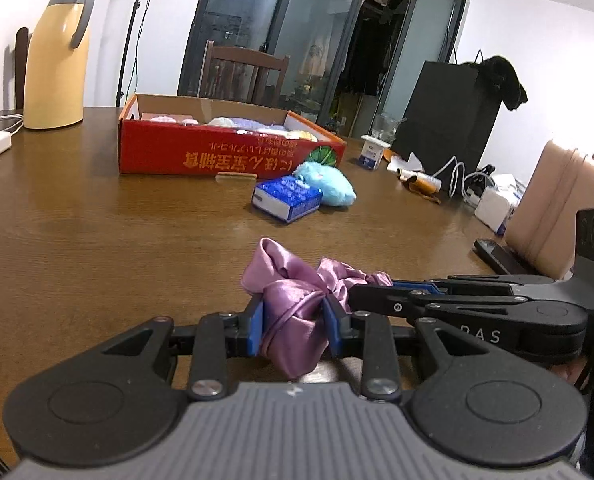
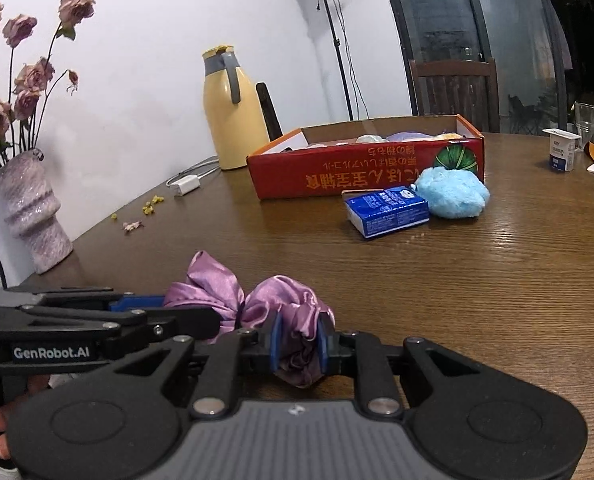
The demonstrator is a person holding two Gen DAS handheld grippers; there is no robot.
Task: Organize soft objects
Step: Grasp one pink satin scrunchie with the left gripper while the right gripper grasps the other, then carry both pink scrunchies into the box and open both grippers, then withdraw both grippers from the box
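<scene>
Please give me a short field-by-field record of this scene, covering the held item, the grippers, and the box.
held item: purple satin cloth, bunched, above the table
left gripper: shut on cloth
right gripper: shut on cloth's other end
box: red, open, pastel soft items inside
before the box: blue plush touching blue packet
far left: yellow jug

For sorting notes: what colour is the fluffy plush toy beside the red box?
Light blue fluffy plush toy; clearest in right wrist view.
</scene>
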